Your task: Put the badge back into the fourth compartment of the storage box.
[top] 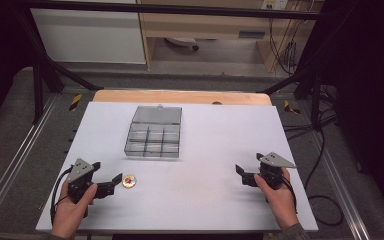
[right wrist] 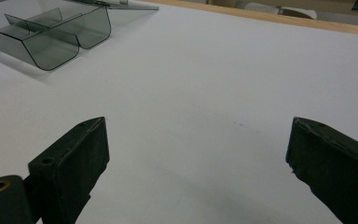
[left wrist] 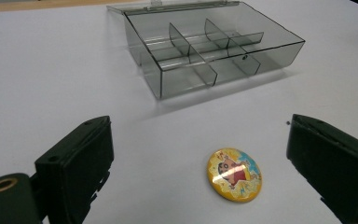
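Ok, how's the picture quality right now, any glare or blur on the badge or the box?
High view: dim, dark surroundings, badge small, its picture unreadable. Left gripper view: badge sharp, slight sheen on its dome; clear box casts a soft shadow; the near jaws are a little soft. Right gripper view: box corner crisp, the far table edge blurred.

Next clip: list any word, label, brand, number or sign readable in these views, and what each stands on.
None can be read.
Round badge: a cartoon figure in red on yellow, no lettering to make out.
Clear divided box: no label or marking.
Hazard-striped tags beside the table: stripes, no words.
Black jaws of the left gripper: no print visible.
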The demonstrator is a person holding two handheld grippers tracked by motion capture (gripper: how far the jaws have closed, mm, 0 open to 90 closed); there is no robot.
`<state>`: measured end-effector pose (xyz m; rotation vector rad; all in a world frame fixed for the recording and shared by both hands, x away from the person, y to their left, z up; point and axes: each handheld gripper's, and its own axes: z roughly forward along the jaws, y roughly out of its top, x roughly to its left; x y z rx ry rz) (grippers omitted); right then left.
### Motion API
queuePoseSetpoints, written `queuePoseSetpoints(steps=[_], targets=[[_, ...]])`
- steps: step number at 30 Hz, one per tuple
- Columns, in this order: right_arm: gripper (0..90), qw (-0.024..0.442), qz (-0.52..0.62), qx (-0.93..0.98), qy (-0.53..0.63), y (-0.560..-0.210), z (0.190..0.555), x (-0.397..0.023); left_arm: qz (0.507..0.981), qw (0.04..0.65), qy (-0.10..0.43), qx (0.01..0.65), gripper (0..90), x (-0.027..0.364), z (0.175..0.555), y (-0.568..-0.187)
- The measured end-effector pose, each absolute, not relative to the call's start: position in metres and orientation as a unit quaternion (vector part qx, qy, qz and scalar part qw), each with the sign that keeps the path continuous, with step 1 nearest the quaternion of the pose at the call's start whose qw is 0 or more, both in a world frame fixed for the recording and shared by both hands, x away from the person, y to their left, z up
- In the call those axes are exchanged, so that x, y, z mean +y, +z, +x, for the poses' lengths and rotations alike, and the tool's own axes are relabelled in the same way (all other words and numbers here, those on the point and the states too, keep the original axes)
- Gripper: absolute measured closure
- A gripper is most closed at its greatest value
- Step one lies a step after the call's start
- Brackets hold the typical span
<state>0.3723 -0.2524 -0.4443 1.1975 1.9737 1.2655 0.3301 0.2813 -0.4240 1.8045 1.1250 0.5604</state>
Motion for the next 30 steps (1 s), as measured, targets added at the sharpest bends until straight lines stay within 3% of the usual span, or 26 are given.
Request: queuePoseSetpoints(steps=[17, 30], targets=[[3.4, 0.222, 0.443, 0.727, 0.475, -0.444, 0.368, -0.251, 0.748, 0.459, 0.212, 0.429, 6.9, 0.267, 0.342, -0.428], [3.3, 0.225, 0.441, 0.731, 0.47, -0.445, 0.368, -0.249, 0.772, 0.421, 0.178, 0.442, 6.9, 0.267, 0.353, -0.44]])
